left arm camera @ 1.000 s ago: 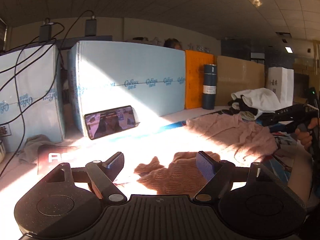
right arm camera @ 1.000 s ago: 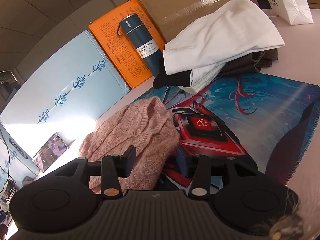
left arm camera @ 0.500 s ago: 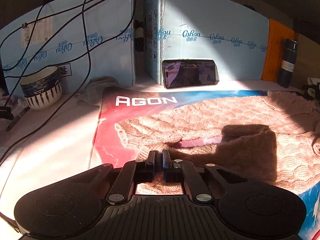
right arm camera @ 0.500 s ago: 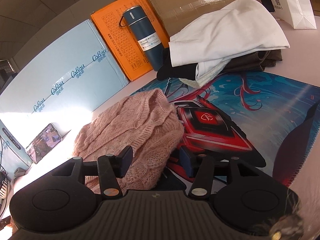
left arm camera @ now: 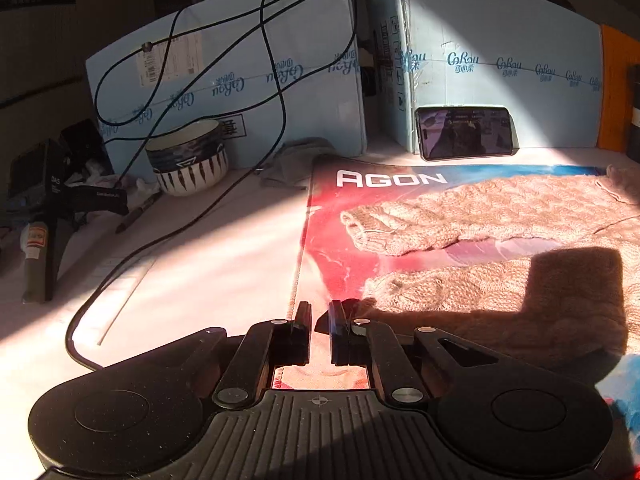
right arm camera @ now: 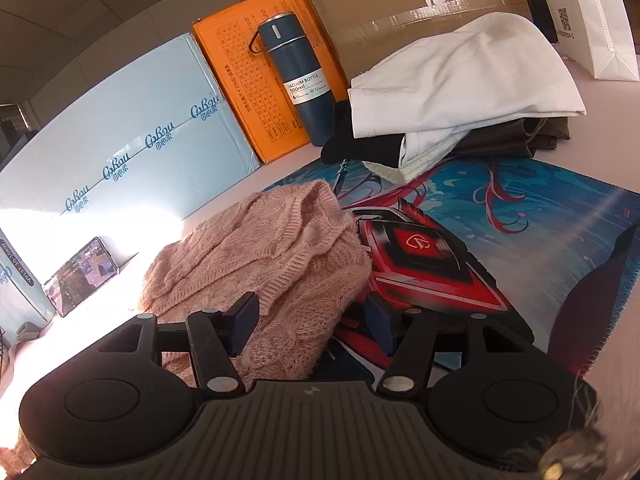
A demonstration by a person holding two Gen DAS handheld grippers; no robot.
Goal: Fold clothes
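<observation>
So far the pink knit sweater [left arm camera: 500, 216] is only partly dealt with: in the left wrist view it lies spread over the printed desk mat [left arm camera: 360, 248] with one sleeve [left arm camera: 400, 232] stretched toward the mat's left border, while in the right wrist view its other end is still bunched in a loose heap [right arm camera: 272, 256]. A stack of folded clothes [right arm camera: 460, 80] sits at the far side of the counter [left arm camera: 180, 280], so by my reading some garments are finished and this one is left. The left hand-held gripper [left arm camera: 319, 320] has its jaws narrow but parting, with nothing between them, poised over the mat's left edge just beside the sweater's hem. The right hand-held gripper [right arm camera: 310, 312] stands about half wide and is opening, the heap lying between its jaws without being pinched. Bare counter lies open to the left, though a black cable [left arm camera: 192, 220] and a bowl [left arm camera: 188, 164] crowd it; the boxes [left arm camera: 500, 80] and a blue bottle [right arm camera: 298, 76] wall the back.
</observation>
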